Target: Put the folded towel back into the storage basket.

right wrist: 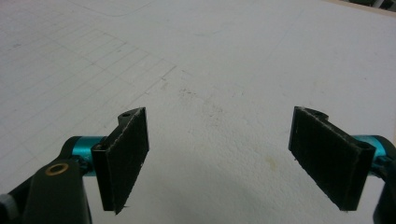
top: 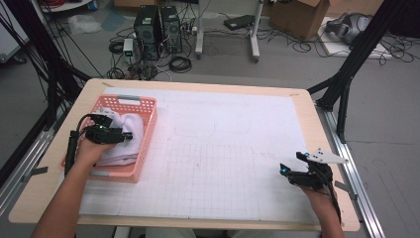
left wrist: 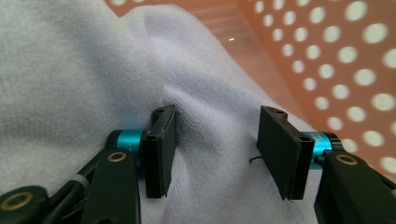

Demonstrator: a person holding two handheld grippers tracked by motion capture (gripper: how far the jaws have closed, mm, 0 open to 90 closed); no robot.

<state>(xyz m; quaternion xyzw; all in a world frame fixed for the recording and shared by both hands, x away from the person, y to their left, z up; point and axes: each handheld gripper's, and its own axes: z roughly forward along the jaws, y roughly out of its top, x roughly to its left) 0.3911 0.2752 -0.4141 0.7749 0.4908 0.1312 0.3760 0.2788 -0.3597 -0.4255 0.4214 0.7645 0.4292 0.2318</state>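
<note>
- White cloth (top: 126, 139) lies bundled in the pink basket (top: 148, 130) at the near left of the table (top: 307, 129), and the left gripper (top: 130, 136) is down on top of it.
- Seen in the left gripper view, a raised fold of the cloth (left wrist: 210, 121) stands between the two jaws; the jaws sit at a middling width and the pads (left wrist: 161, 149) do not appear to press the fold yet.
- Risk: if the jaws shut on the top layer alone, the fold may slide out when lifted, because soft knit gives little to bite on.
- Risk: a grab that is too deep could catch several layers, so the whole bundle rises and drags on the basket wall, tipping or shifting the light basket.
- Risk: the far jaw stands close to the holed wall of the basket (left wrist: 345, 60); a sideways drift could make it nip the plastic instead of the cloth.
- The right gripper (top: 292, 166) hovers at the near right of the table, well apart from the basket, its jaws wide with nothing between them; it is too far off to steady the basket if that moves.
- The high view gives the layout, both hands and the basket's place on the white gridded sheet (top: 223, 158), but the left jaws are too small there to judge.
- The left gripper view gives the fold and jaw gap close up; the right gripper view gives bare sheet (right wrist: 215, 70) between open jaws.
</note>
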